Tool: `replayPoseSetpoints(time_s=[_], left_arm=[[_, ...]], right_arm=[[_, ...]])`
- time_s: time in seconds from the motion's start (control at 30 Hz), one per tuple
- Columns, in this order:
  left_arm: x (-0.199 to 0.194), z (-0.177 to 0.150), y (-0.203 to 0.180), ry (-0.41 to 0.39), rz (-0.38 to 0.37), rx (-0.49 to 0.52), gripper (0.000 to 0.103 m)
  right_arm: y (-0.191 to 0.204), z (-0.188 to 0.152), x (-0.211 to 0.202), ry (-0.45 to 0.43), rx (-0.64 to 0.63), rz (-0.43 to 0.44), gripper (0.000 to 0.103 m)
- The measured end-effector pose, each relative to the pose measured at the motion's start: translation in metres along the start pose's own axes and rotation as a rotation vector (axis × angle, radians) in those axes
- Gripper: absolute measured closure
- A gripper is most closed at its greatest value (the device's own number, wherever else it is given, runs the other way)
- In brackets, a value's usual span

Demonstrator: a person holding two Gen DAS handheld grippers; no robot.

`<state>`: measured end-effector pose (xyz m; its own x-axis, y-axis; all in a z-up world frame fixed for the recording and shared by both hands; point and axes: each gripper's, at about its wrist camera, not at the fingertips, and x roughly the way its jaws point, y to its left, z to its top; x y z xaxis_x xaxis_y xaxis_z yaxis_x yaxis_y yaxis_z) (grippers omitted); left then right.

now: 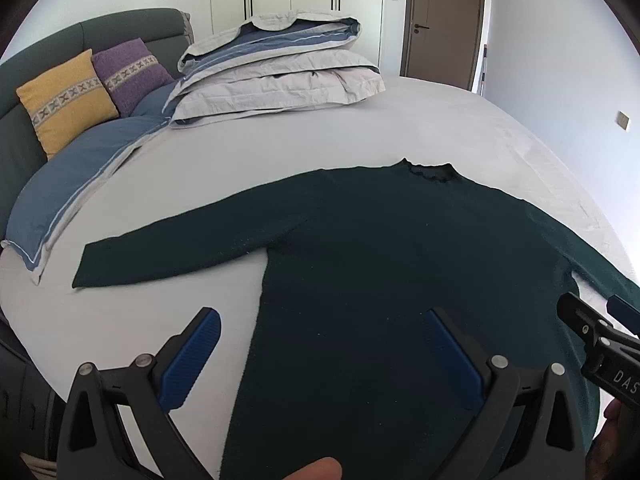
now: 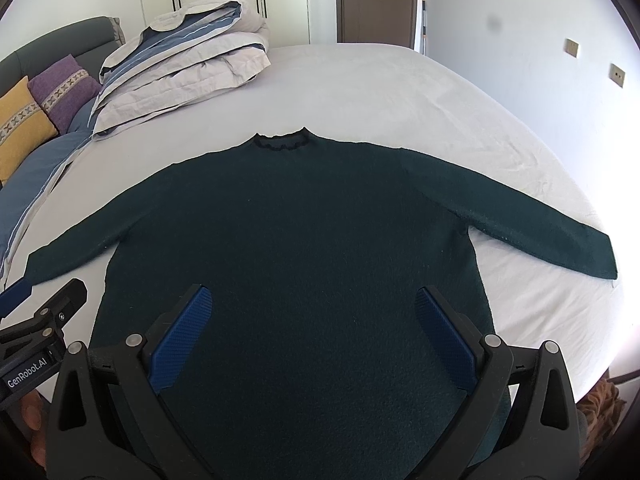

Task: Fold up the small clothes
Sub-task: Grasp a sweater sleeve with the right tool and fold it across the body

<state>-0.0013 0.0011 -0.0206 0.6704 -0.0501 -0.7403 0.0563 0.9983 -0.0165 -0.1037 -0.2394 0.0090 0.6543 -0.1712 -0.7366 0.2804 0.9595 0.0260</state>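
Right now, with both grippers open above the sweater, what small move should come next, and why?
Probably the left gripper should slide out to the left sleeve and pinch its cuff. The sweater lies flat on the bed, sleeves spread, nothing folded yet. The right gripper also holds nothing.

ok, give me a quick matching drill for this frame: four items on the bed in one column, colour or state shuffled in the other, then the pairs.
Items
1. sweater
2. duvet
3. left cushion
4. right cushion

Colour or state
A. purple, against the headboard
B. dark green, flat, sleeves spread
C. yellow, against the headboard
D. grey and blue, folded in a stack

Pairs: 1-B, 2-D, 3-C, 4-A
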Motion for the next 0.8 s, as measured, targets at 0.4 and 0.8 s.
replayPoseSetpoints(time_s=[0.4,0.8], left_arm=[[0.043,0.0,0.01,0.115,-0.217,-0.15,0.0],[0.077,0.016,-0.012,0.186,-0.315,-0.203,0.0]], right_arm=[[-0.261,-0.013,0.019,-0.084,0.568,-0.022,0.005],[-0.502,-0.089,0.043,-0.164,1.115,-0.048,0.034]])
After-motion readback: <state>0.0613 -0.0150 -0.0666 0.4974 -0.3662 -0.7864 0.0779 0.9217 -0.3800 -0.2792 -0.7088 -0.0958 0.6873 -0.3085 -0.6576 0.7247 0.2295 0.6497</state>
